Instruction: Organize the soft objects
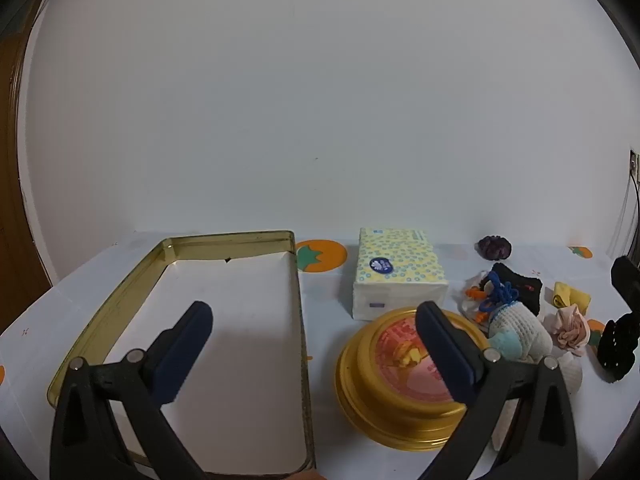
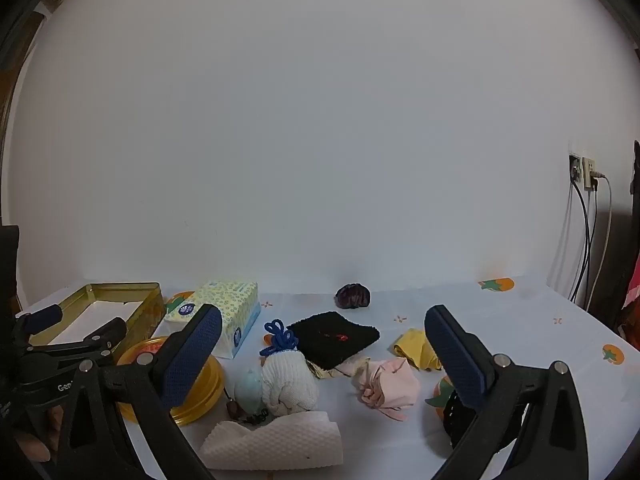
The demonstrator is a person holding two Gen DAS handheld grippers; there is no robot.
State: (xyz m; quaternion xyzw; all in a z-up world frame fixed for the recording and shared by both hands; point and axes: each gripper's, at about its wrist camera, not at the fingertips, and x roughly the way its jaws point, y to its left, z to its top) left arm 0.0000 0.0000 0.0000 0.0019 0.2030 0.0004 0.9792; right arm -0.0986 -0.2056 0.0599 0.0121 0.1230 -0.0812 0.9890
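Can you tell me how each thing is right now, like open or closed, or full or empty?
Left tool: open, holding nothing.
Right tool: open, holding nothing.
Rectangular tin: lid off, only white lining inside.
Round gold tin: lid on.
Tissue pack: sealed.
Pink cloth: crumpled.

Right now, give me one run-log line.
left tool: open, empty | right tool: open, empty | gold tin: no soft items | black cloth: on table

cluttered table, tin, tissues
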